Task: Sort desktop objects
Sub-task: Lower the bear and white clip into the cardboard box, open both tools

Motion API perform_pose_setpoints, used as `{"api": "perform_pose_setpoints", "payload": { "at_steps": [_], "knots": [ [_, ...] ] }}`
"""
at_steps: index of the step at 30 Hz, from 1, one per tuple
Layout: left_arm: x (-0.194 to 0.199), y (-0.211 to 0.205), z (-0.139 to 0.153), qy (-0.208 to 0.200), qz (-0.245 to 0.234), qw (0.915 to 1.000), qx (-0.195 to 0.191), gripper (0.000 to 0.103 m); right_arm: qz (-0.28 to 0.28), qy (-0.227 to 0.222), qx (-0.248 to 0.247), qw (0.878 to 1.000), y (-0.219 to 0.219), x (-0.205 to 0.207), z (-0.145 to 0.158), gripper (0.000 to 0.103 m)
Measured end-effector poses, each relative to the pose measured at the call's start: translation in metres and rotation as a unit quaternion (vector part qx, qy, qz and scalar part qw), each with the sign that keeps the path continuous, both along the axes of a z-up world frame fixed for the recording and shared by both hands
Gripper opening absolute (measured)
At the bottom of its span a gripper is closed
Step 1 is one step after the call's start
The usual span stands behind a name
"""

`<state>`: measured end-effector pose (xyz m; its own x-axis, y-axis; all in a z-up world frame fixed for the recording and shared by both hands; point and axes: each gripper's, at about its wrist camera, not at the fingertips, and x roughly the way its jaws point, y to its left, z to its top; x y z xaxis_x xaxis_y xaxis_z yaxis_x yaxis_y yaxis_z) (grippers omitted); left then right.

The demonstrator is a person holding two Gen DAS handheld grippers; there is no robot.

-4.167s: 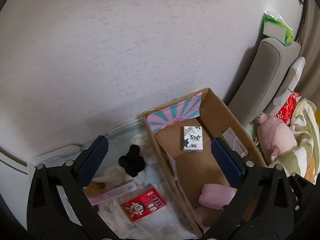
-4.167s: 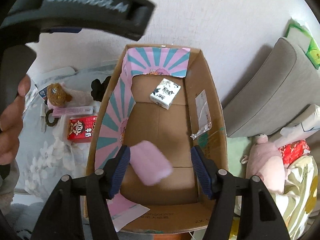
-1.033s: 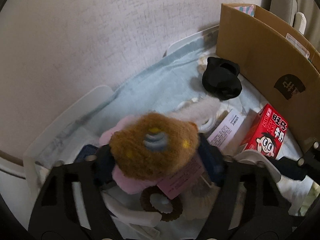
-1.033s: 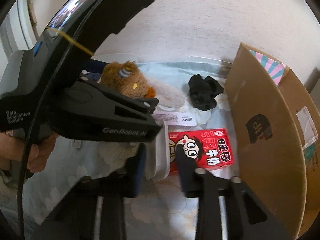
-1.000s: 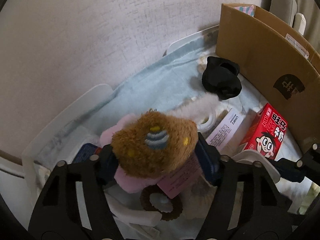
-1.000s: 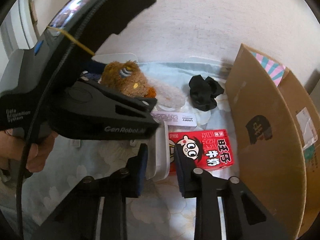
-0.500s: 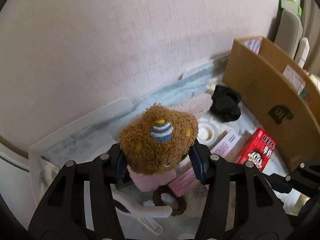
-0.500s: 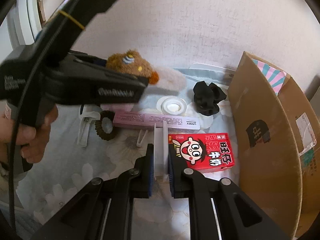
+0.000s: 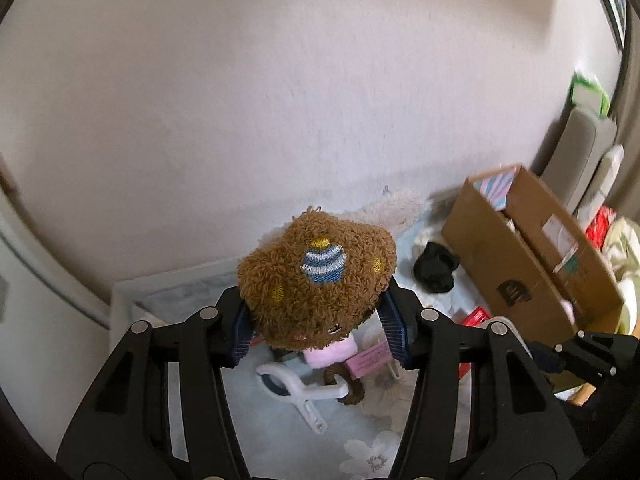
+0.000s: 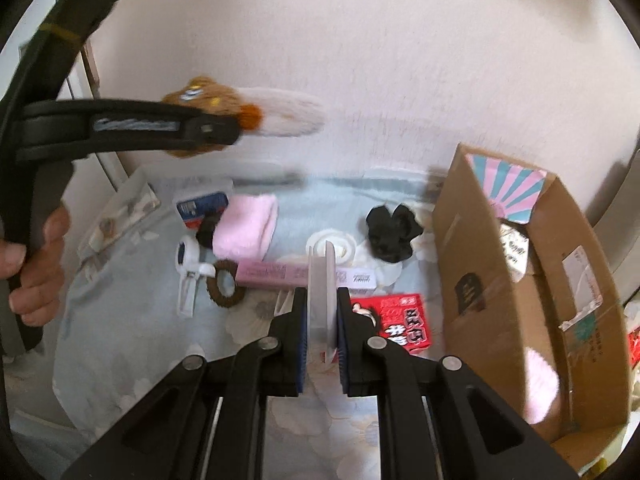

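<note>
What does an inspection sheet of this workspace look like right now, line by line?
Surface: floral cloth covering the desk.
Job's things: cardboard box at right; brown plush toy and a thin white plastic piece lifted.
Clutter: red carton, pink box, pink cloth, brown hair tie, black scrunchie, white clip.
Grippers: left hand-held gripper shut on the plush; right hand-held gripper shut on the white piece.
Cables: nothing seen.
Surroundings: pale wall, grey cushion.
</note>
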<state>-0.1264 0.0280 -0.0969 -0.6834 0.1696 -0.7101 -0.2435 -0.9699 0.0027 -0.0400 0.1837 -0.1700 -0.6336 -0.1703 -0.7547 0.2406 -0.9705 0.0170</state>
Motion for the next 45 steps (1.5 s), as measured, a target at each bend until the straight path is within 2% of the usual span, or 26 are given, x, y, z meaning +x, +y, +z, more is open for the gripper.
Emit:
{"api": "perform_pose_setpoints", "payload": {
  "at_steps": [5, 9, 16, 22, 24, 27, 32, 41, 42, 43, 44, 45],
  "knots": [
    [0.013, -0.002, 0.035, 0.03, 0.015, 0.9993, 0.016, 0.051, -0.002, 0.029, 0.002, 1.0, 0.011, 0.01, 0.033, 0.012],
    [0.016, 0.013, 0.055, 0.048, 0.006, 0.9986, 0.022, 0.051, -0.017, 0.053, 0.007, 0.998, 0.031, 0.019, 0.056, 0.012],
    [0.018, 0.075, 0.069, 0.055, -0.058, 0.9962, 0.035, 0.051, -0.092, 0.077, 0.013, 0.993, 0.098, 0.033, 0.082, 0.012],
    [0.005, 0.164, 0.053, 0.016, -0.126, 0.9914, 0.031, 0.052, -0.137, 0.066, 0.013, 0.988, 0.152, 0.041, 0.084, 0.012],
    [-0.001, 0.19, 0.041, -0.009, -0.142, 0.9892, 0.035, 0.052, -0.144, 0.061, 0.014, 0.988, 0.165, 0.041, 0.081, 0.012],
    [-0.008, 0.223, 0.014, -0.038, -0.148, 0.9882, 0.015, 0.052, -0.145, 0.04, 0.013, 0.989, 0.177, 0.038, 0.07, 0.012],
    [-0.017, 0.26, -0.022, -0.062, -0.149, 0.9865, -0.028, 0.052, -0.14, 0.004, 0.006, 0.99, 0.194, 0.032, 0.047, 0.012],
    [-0.024, 0.28, -0.035, -0.075, -0.151, 0.9844, -0.051, 0.052, -0.121, -0.026, 0.001, 0.992, 0.212, 0.011, 0.028, 0.012],
    [-0.024, 0.277, -0.033, -0.079, -0.153, 0.984, -0.046, 0.054, -0.118, -0.027, 0.001, 0.993, 0.212, 0.01, 0.027, 0.012],
    [-0.026, 0.277, -0.033, -0.087, -0.16, 0.9829, -0.03, 0.065, -0.113, -0.029, 0.0, 0.993, 0.212, 0.008, 0.027, 0.012],
    [-0.028, 0.275, -0.032, -0.101, -0.167, 0.9808, -0.006, 0.087, -0.103, -0.031, -0.007, 0.994, 0.212, 0.006, 0.027, 0.012],
    [-0.03, 0.272, -0.03, -0.109, -0.161, 0.981, 0.008, 0.098, -0.094, -0.035, -0.015, 0.995, 0.21, 0.005, 0.027, 0.012]
  ]
}}
